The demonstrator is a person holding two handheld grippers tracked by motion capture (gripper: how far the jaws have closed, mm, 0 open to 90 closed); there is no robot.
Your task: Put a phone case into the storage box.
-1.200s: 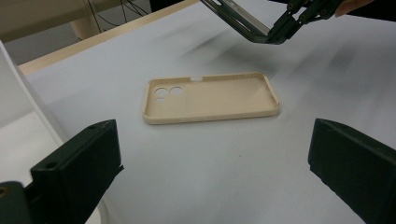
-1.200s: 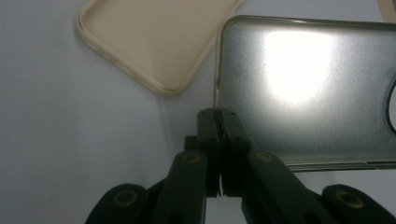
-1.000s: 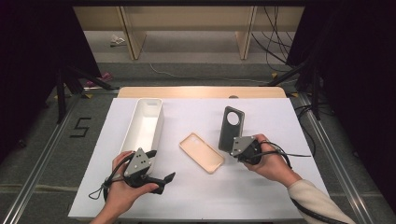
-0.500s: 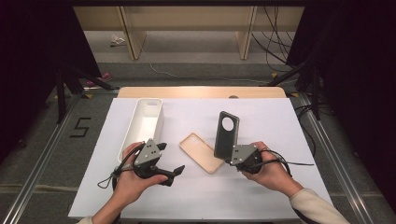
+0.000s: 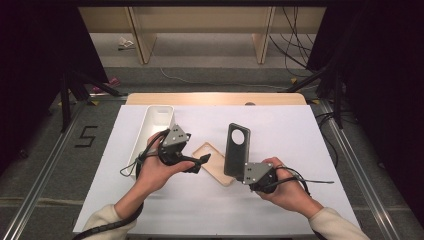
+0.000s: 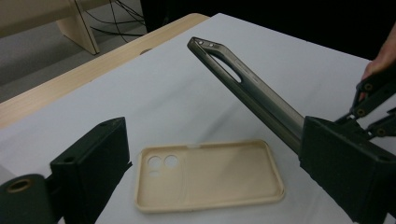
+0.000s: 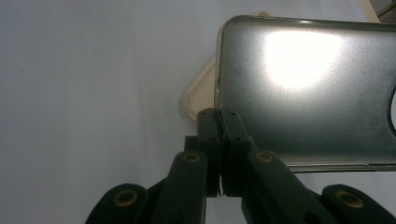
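A beige phone case (image 5: 218, 162) lies flat on the white table, inner side up; in the left gripper view the beige phone case (image 6: 210, 175) shows its camera holes. My left gripper (image 5: 199, 164) hovers at its left end, open; in its own view the left gripper (image 6: 217, 140) frames the case without touching it. Its jaws have just been closing slightly. My right gripper (image 5: 243, 172) is shut on the lower edge of a dark grey phone case (image 5: 236, 149) and holds it upright. The right gripper view has the right gripper (image 7: 219, 123) clamped on the dark grey phone case (image 7: 303, 84).
A long white tray (image 5: 150, 120) stands at the table's left, behind my left hand. The white table (image 5: 300, 140) has free room at the right and back. A wooden strip (image 5: 215, 98) runs along the far edge. Cables trail from both grippers.
My left hand has moved right and up from the near left to the beige case. My right gripper has carried the dark case a little left and nearer.
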